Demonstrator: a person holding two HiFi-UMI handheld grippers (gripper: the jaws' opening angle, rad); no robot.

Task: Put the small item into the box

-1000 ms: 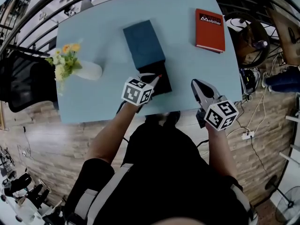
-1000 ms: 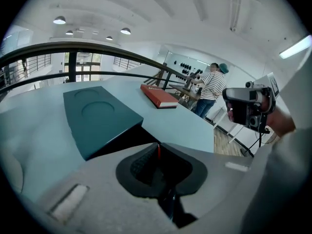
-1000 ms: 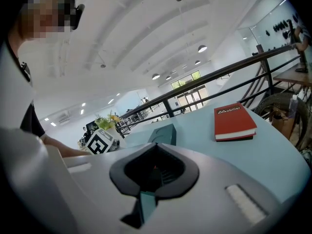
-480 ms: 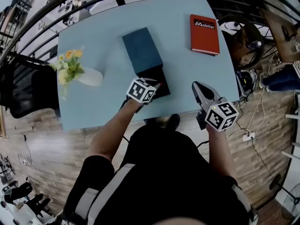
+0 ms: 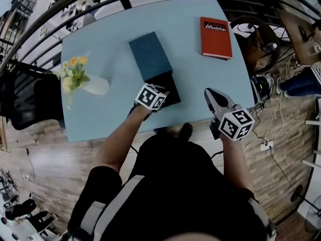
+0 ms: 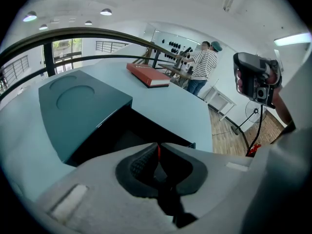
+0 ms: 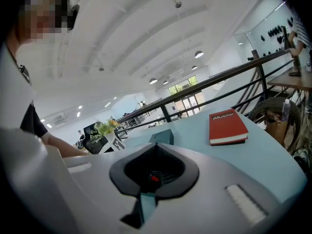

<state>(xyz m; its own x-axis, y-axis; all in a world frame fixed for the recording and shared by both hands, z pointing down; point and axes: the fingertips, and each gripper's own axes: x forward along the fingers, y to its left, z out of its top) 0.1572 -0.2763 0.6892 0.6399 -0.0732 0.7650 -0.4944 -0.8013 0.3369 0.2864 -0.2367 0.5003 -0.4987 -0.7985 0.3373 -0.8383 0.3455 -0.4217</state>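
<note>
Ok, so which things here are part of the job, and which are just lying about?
In the job: small red item, pinched in the left gripper; open teal box.
Lying about: red book; vase of flowers.

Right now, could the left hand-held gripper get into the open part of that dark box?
Probably yes. The left hand-held gripper, shut on a thin red item, hangs right at the open black box. Its teal lid sits pushed back, and nothing lies between.

Right gripper [image 7: 158,145] jaws together, empty — red book [image 7: 227,126] on table [image 7: 265,156].
</note>
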